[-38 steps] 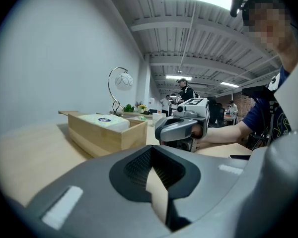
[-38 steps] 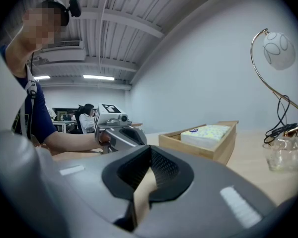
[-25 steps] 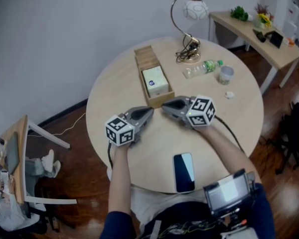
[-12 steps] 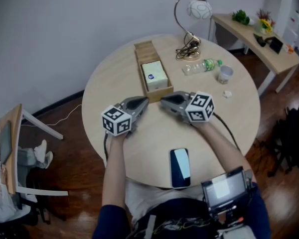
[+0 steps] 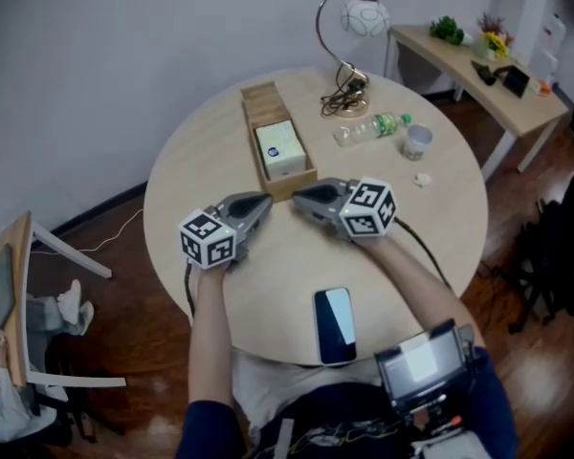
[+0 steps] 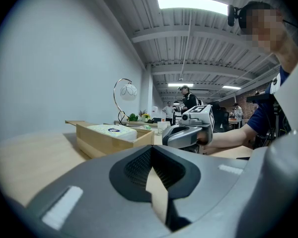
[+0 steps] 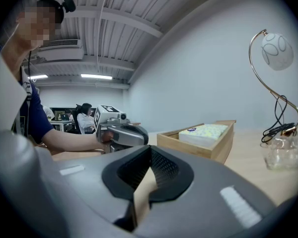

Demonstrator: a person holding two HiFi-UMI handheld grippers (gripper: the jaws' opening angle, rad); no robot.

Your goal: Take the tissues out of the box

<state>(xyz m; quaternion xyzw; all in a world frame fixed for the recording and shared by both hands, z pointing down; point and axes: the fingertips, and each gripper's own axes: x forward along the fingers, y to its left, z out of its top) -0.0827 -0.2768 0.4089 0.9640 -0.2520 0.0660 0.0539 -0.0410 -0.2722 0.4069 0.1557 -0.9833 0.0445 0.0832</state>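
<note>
1. Now both grippers sit just short of the wooden box (image 5: 252, 142), at its near end.
2. Left gripper (image 5: 265, 200): jaws clenched together, nothing between them, off the box's near-left corner.
3. Right gripper (image 5: 297, 195): jaws clamped tight too, empty, off the near-right corner.
4. Tissue pack (image 5: 278, 150) lies inside the box, in its near half.

On my tabletop (image 5: 440, 208) the box (image 5: 260, 103) lies toward the far edge, tissues (image 5: 278, 150) in its near half. Right of it stand the lamp (image 5: 342, 98), bottle (image 5: 368, 127) and what looks like a cup (image 5: 417, 142). My left gripper (image 5: 258, 202) and right gripper (image 5: 301, 196) sit just before the box, and the phone (image 5: 335, 325) lies at the near edge.
</note>
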